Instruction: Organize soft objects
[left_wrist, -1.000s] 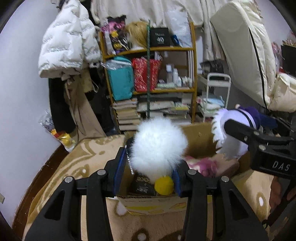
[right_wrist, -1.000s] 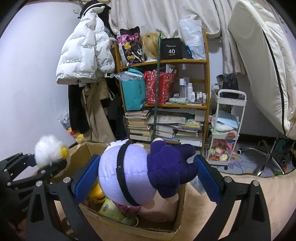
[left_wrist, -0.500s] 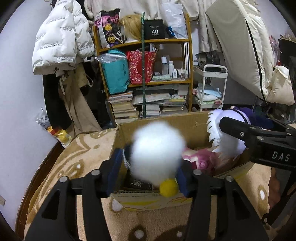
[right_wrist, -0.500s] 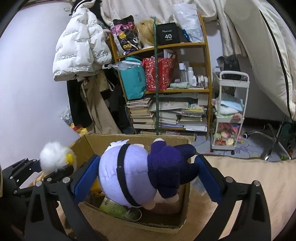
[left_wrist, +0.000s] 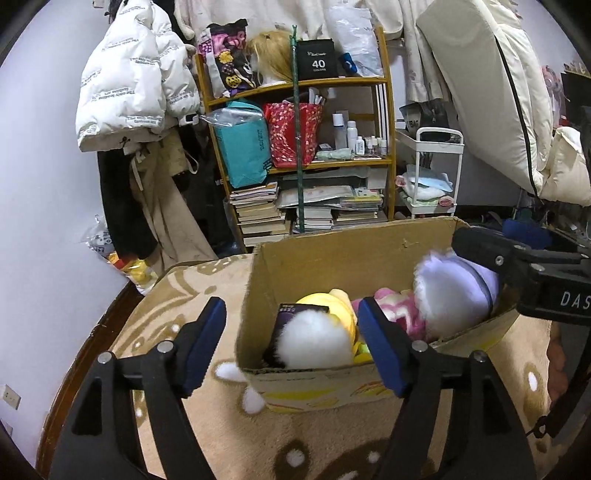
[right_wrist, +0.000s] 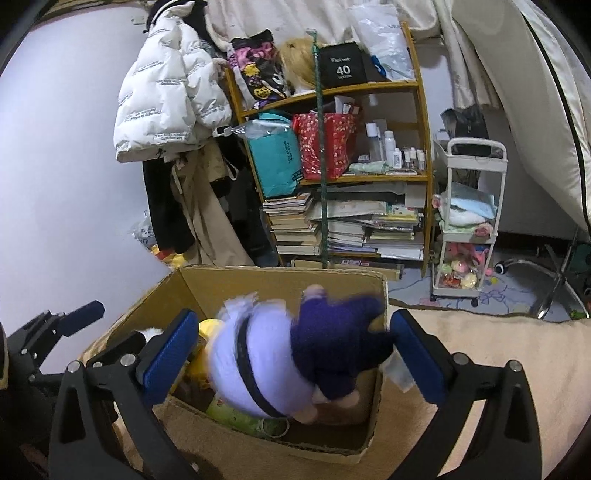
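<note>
An open cardboard box (left_wrist: 332, 258) (right_wrist: 280, 284) stands on a beige patterned rug. My left gripper (left_wrist: 291, 314) (right_wrist: 110, 328) hovers at its near left corner, jaws opening. The white fluffy toy (left_wrist: 314, 341) (right_wrist: 151, 332) lies loose in the box below it, clear of both pads. Beside it lie a yellow plush (left_wrist: 332, 299) and a pink plush (left_wrist: 399, 314). My right gripper (right_wrist: 295, 325) (left_wrist: 487, 240) is over the box's right side. The lilac and purple plush (right_wrist: 266, 354) (left_wrist: 450, 291) is blurred between its pads, with small gaps on both sides.
Behind the box stands a wooden shelf (left_wrist: 295, 162) of bags, bottles and stacked books. A white puffer jacket (left_wrist: 129, 92) hangs at the left. A white trolley (right_wrist: 469, 221) and a leaning mattress (left_wrist: 487, 92) are at the right. The rug (left_wrist: 177, 295) ends at dark wooden flooring on the left.
The left jaws have spread apart and the white fluffy toy has dropped from them into the box. Both grippers came closer to the box. The lilac plush has sunk lower, now blurred.
</note>
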